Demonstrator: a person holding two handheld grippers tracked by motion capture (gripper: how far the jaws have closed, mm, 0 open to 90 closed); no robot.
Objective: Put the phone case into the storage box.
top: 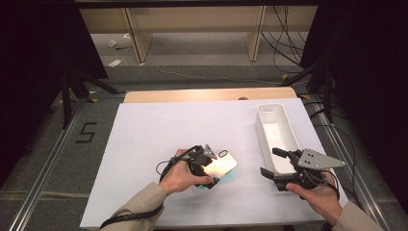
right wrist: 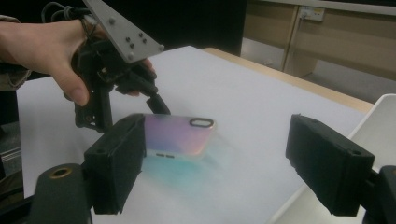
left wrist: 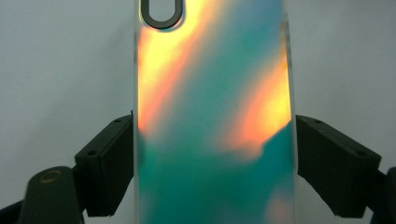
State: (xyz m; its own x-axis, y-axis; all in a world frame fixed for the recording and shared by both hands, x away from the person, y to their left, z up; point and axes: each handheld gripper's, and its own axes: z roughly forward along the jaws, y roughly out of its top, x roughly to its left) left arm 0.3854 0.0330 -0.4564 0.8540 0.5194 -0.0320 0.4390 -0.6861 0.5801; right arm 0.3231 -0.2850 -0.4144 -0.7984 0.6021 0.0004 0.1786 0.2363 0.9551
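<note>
phone case (left wrist: 212, 121) clamped between left tongs (left wrist: 212, 158); right tongs (right wrist: 233, 158) stand apart, empty, nearby.

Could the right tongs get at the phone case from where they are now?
Probably yes. The right tongs stand open beside the white bin, with bare table up to the phone case. The left tongs already grip its sides, leaving the camera end free.

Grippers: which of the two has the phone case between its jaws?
The left gripper: its jaws sit at both long edges of the iridescent phone case. The right gripper has open jaws with nothing between them, over the near end of the white bin.
</note>
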